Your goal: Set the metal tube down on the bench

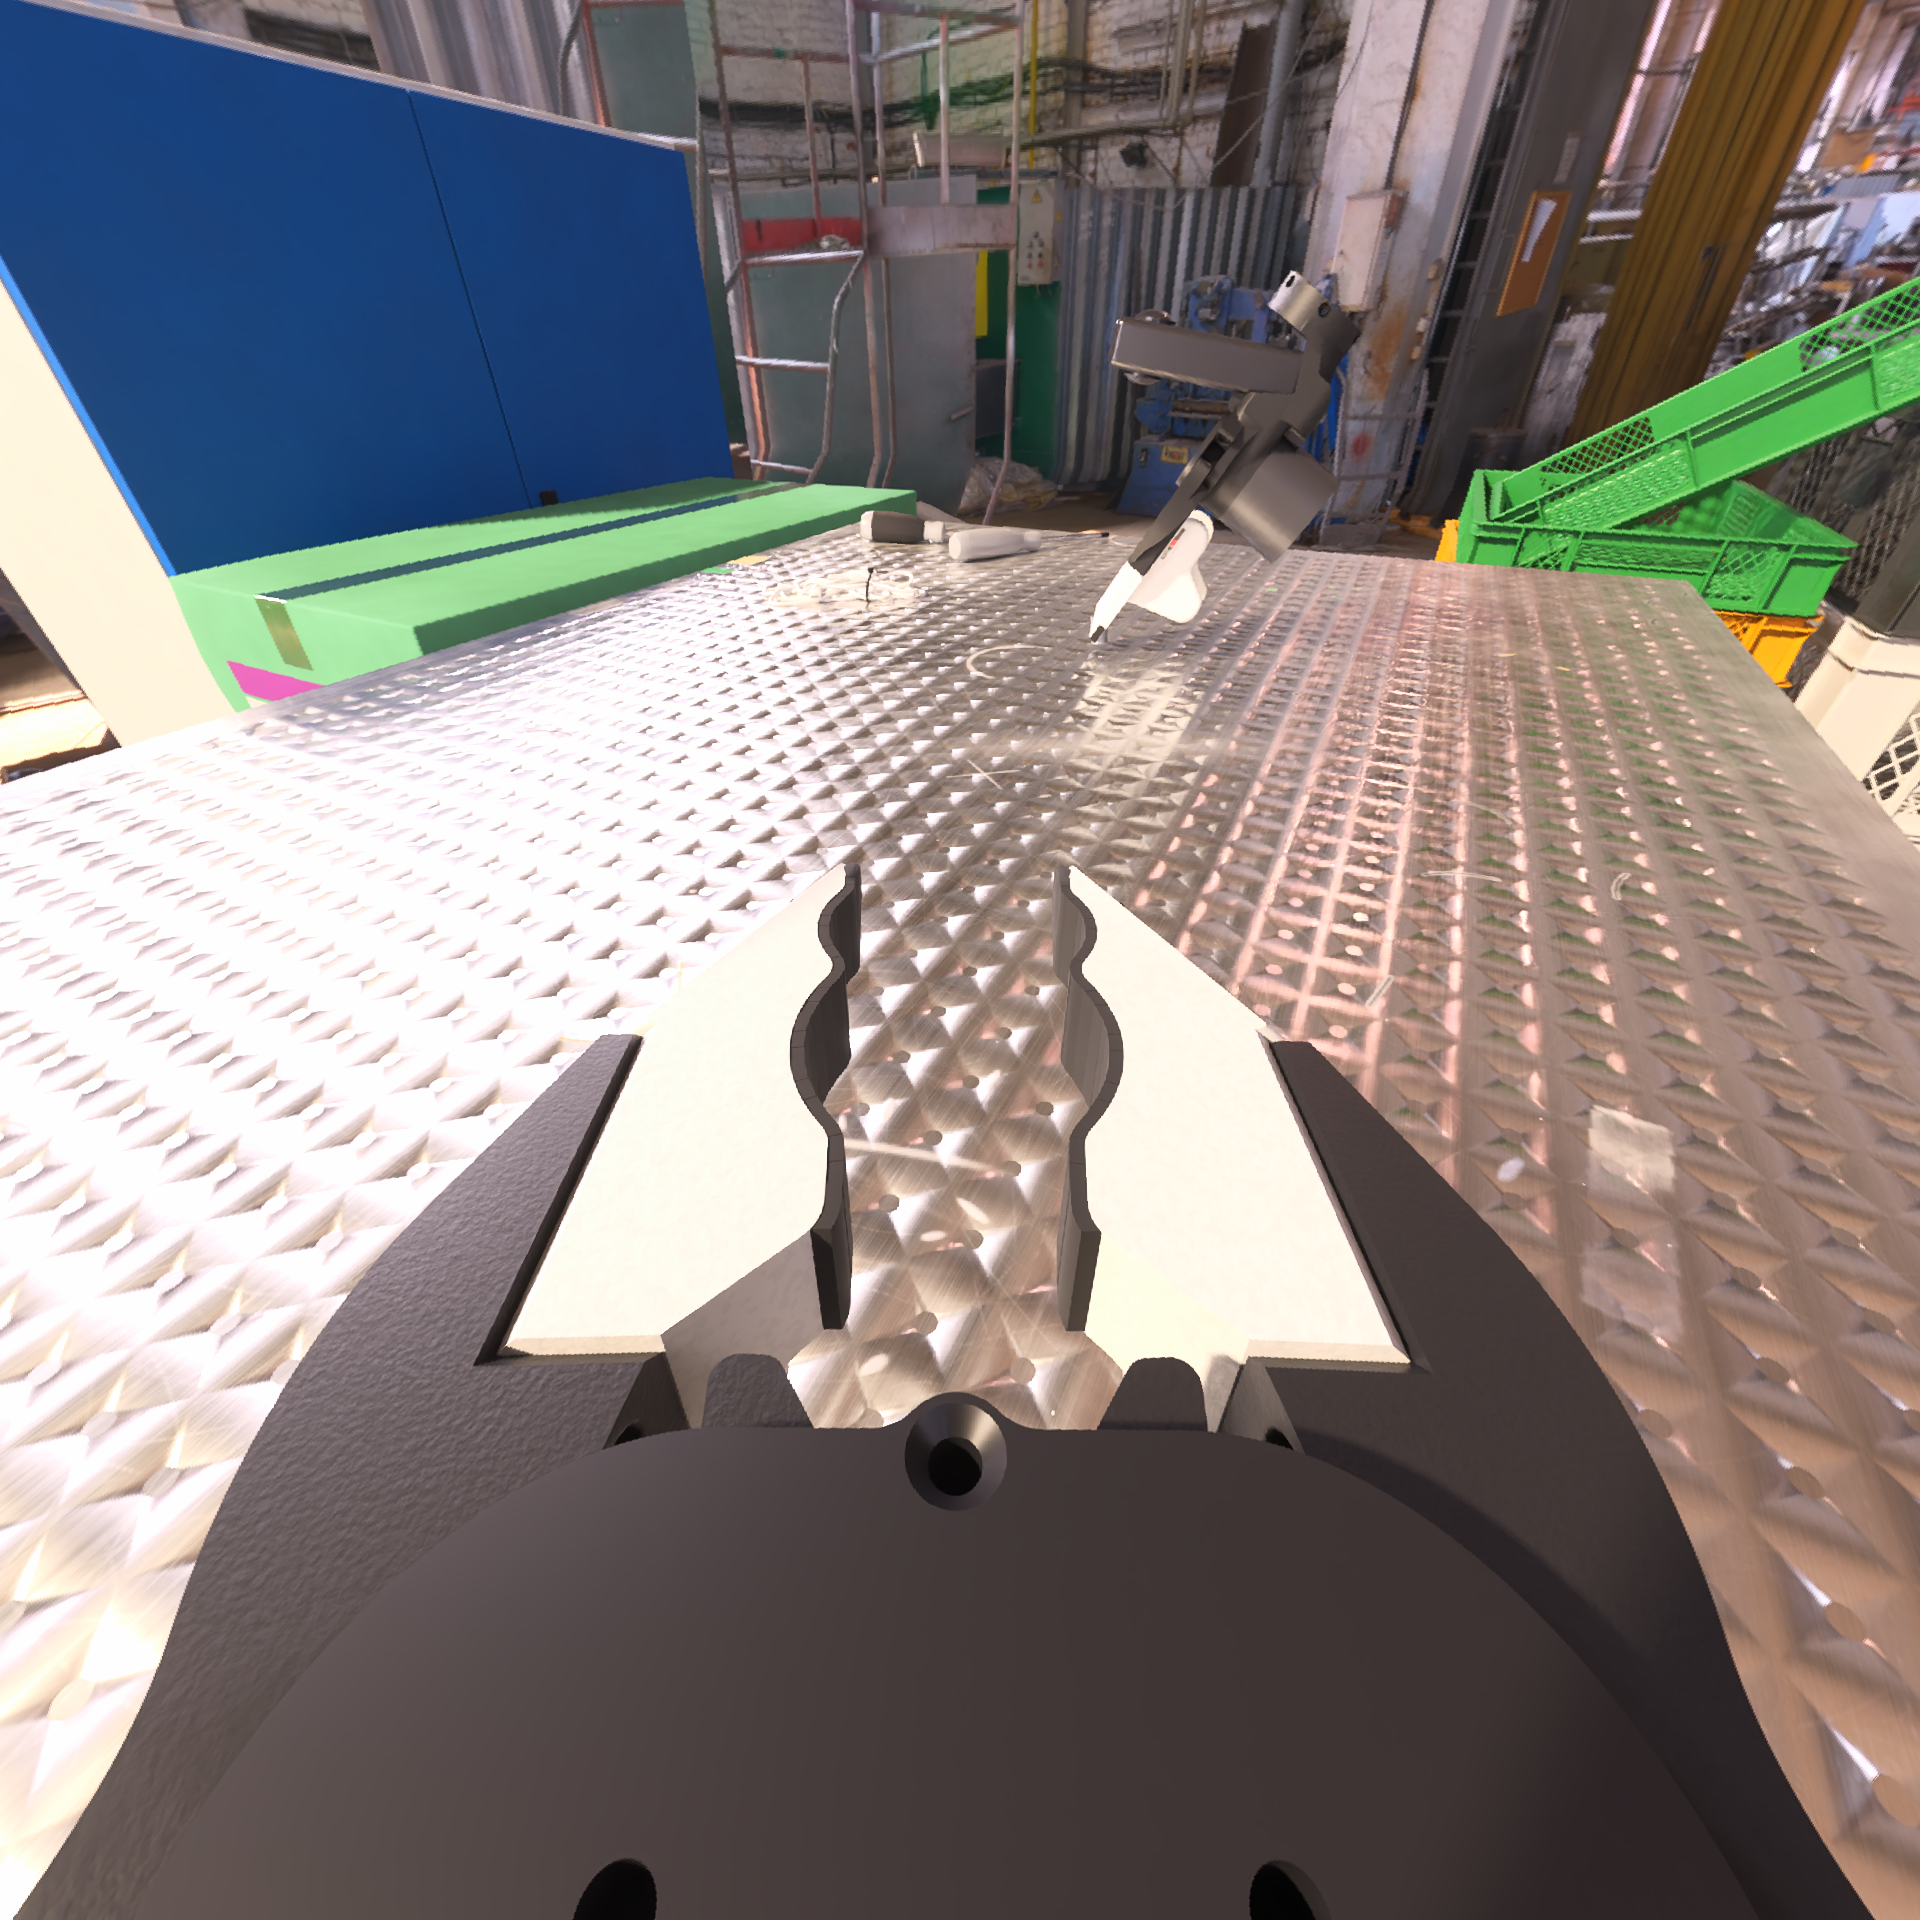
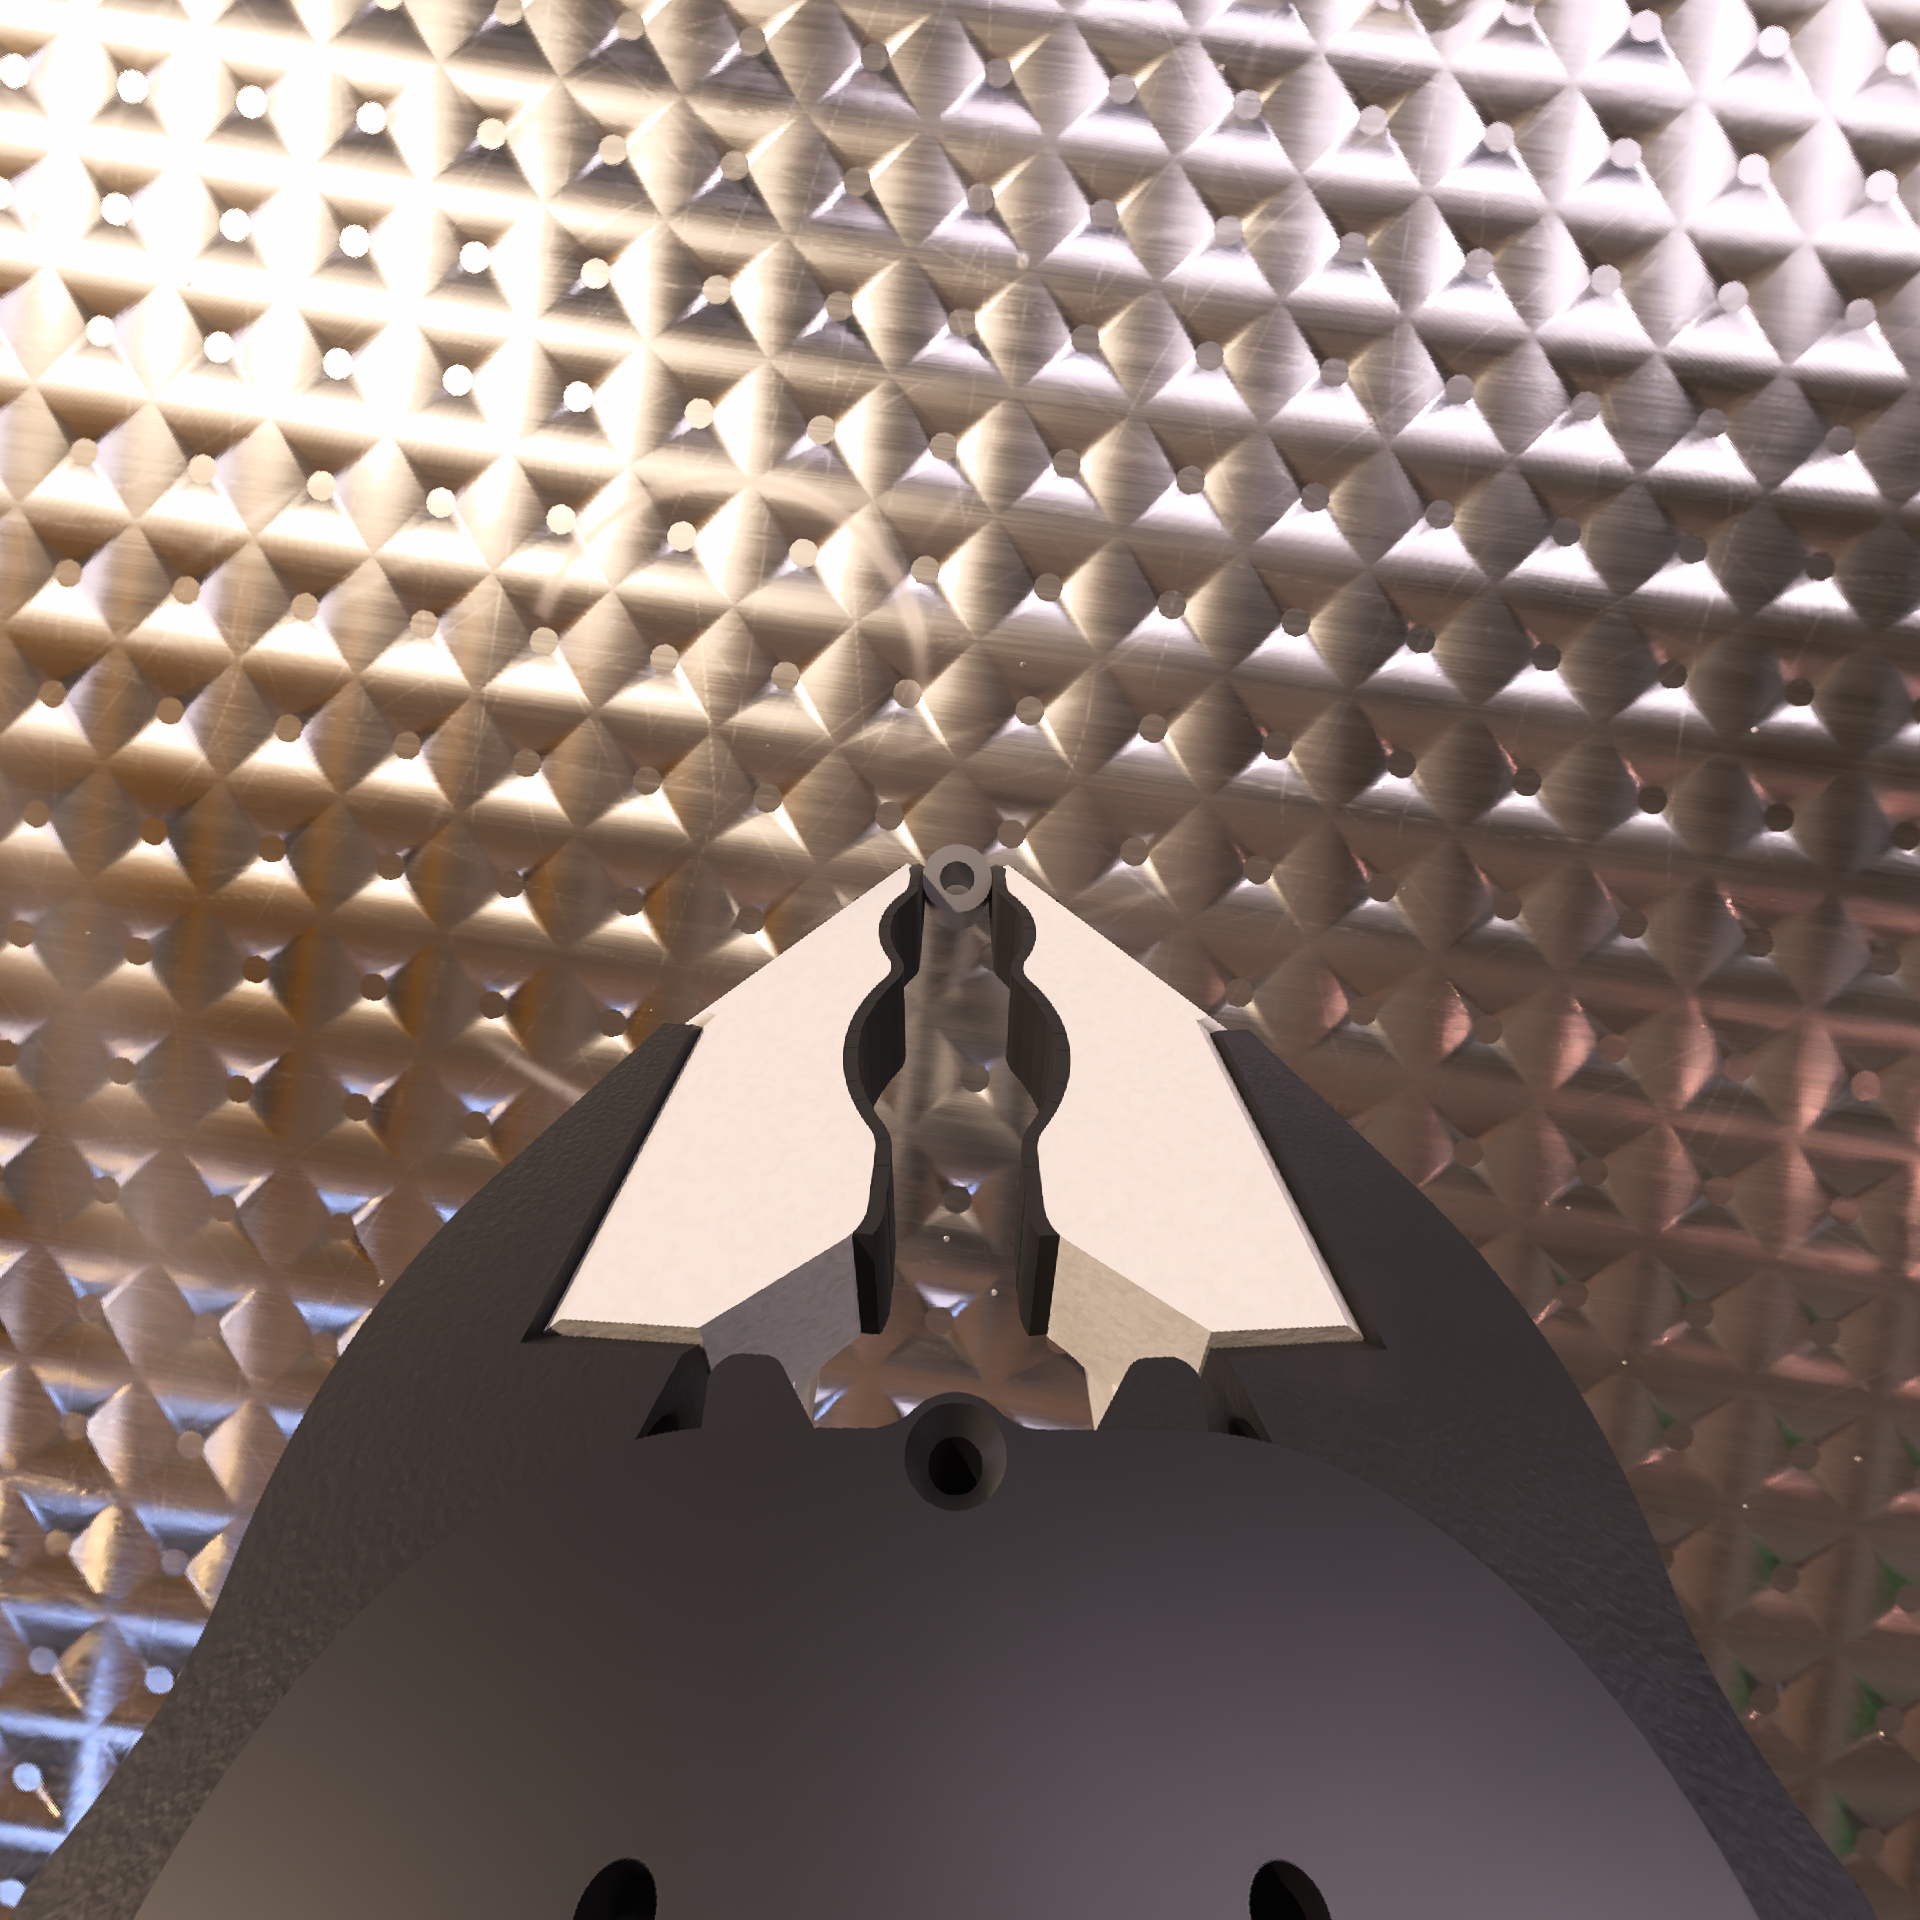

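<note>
Right tongs (image 2: 957, 894) are clamping the metal tube (image 2: 957, 881) above the table (image 2: 416, 520); left tongs (image 1: 958, 883) are hanging apart. Early release risks rolling.

The left wrist view looks low and forward along its own fingers (image 1: 727, 1122) across the embossed metal surface (image 1: 520, 883), toward the far edge, blue panels (image 1: 364, 312) and green crates (image 1: 1662, 520). The right wrist view faces steeply down, close to the same surface (image 2: 520, 520), which fills its frame beyond its fingers (image 2: 748, 1143). Both views share that surface; the left also takes in the right gripper (image 1: 1098, 630) at a distance.
</note>
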You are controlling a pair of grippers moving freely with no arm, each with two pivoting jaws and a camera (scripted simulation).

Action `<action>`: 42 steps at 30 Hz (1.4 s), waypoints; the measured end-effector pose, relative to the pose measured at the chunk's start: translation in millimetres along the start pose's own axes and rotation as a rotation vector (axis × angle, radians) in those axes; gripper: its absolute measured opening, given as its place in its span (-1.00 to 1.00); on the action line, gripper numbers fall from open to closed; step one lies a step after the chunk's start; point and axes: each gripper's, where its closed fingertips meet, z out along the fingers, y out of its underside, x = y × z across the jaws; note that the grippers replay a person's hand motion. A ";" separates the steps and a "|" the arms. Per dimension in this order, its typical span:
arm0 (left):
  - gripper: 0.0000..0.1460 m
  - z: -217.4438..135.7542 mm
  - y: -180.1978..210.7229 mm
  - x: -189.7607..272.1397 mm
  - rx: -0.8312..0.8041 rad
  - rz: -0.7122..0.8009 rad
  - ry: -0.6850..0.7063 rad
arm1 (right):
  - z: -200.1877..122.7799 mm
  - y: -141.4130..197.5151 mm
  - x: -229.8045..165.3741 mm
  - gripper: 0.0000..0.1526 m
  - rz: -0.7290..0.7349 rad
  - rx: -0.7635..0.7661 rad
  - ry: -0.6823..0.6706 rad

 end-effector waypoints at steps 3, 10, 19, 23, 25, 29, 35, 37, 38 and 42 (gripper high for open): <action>-0.49 -1.6 0.3 -2.4 -0.003 -0.009 -0.019 | -3.5 -1.8 -0.5 -0.84 -0.020 0.010 0.016; -0.47 -6.1 -1.6 -9.8 0.004 -0.041 -0.061 | -40.8 -25.3 -6.7 -0.84 -0.064 0.119 0.047; -0.47 -12.1 -2.8 -18.0 -0.015 -0.077 -0.111 | -121.3 -69.3 -97.4 -0.84 -0.281 0.350 0.002; -0.45 -13.7 -3.5 -17.5 -0.029 -0.072 -0.109 | -150.2 -74.8 -184.0 -0.84 -0.385 0.458 -0.159; -0.42 -14.6 -3.7 -16.7 -0.031 -0.071 -0.103 | -155.4 -68.9 -229.1 -0.84 -0.442 0.482 -0.239; -0.36 -17.3 -5.4 -16.3 -0.025 -0.076 -0.096 | -131.4 -35.2 -309.9 -0.84 -0.544 0.416 -0.398; -0.31 -21.5 -7.5 -21.3 -0.011 -0.091 -0.113 | -51.7 23.7 -357.8 -0.84 -0.624 0.216 -0.414; -0.29 -21.9 -7.3 -22.3 -0.012 -0.097 -0.115 | -37.6 33.6 -359.5 -0.84 -0.647 0.192 -0.381; -0.28 -22.1 -7.3 -22.7 -0.012 -0.094 -0.119 | -33.0 37.1 -359.3 -0.84 -0.653 0.182 -0.368; -0.27 -22.3 -6.4 -23.9 -0.018 -0.084 -0.133 | -22.8 47.9 -356.5 -0.84 -0.650 0.148 -0.346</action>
